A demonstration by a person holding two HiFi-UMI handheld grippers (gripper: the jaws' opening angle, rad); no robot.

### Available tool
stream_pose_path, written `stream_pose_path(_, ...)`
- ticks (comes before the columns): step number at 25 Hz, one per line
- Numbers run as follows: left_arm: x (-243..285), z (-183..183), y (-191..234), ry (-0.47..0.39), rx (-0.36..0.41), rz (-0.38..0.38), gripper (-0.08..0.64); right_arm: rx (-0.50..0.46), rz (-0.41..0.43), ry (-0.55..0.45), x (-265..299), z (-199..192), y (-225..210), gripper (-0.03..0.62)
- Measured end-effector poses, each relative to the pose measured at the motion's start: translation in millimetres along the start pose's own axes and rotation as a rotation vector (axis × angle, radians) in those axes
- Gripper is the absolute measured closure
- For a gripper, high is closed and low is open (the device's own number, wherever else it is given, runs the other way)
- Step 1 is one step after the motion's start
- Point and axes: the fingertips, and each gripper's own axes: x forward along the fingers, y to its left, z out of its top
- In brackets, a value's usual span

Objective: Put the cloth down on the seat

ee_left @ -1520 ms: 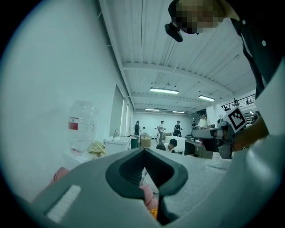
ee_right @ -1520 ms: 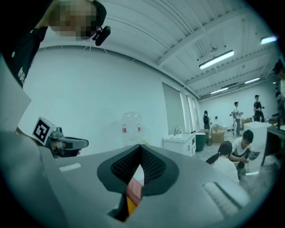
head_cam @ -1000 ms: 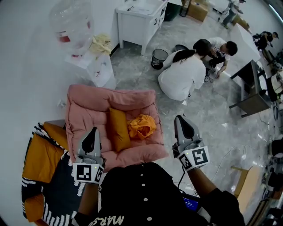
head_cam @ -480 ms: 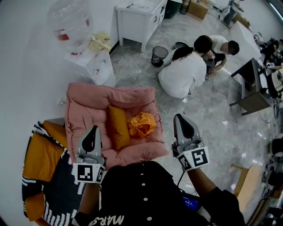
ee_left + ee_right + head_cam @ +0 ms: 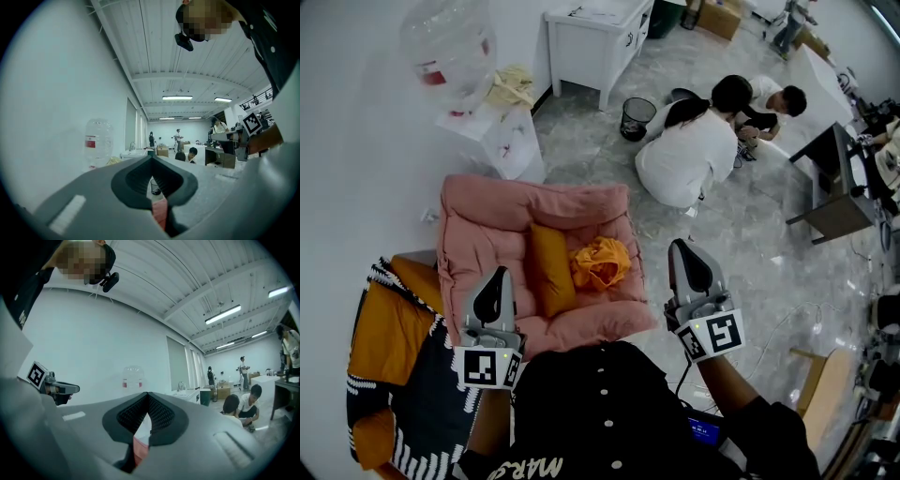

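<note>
A crumpled orange cloth (image 5: 602, 263) lies on the pink padded seat (image 5: 487, 234), beside a mustard cushion (image 5: 548, 274) that stands in the seat's middle. My left gripper (image 5: 497, 279) hovers over the seat's near left corner, shut and holding nothing. To the right of the seat, over the floor, my right gripper (image 5: 686, 253) is also shut and holds nothing. In the left gripper view the left gripper (image 5: 151, 161) has its jaws meeting at the tips. The right gripper (image 5: 147, 397) shows the same in its own view. Both point level across the room.
A black, white and orange patterned throw (image 5: 394, 375) lies at the near left. A water bottle (image 5: 450, 47) on a white stand, a white cabinet (image 5: 595, 37) and a mesh bin (image 5: 636, 122) stand beyond. Two people (image 5: 694, 155) crouch on the floor, near a dark desk (image 5: 834, 187).
Both grippers hold still and stay shut. The orange cloth rests in the same spot on the seat. Only the view shifted slightly, and the crouching people moved a little.
</note>
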Motion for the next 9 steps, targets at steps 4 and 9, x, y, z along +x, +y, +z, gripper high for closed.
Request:
stream_pose_path(4,1.1,0.0,-1.4,-0.002,-0.001,-0.004,0.560,-0.008,0.005,-0.005,0.5,1.7,1.5,0.569)
stream_pose_path(9,0.4,-0.9,-4.5,-0.004,0.000,-0.008,0.560,-0.009,0.012,-0.011,-0.3,2.3,3.3,0.569)
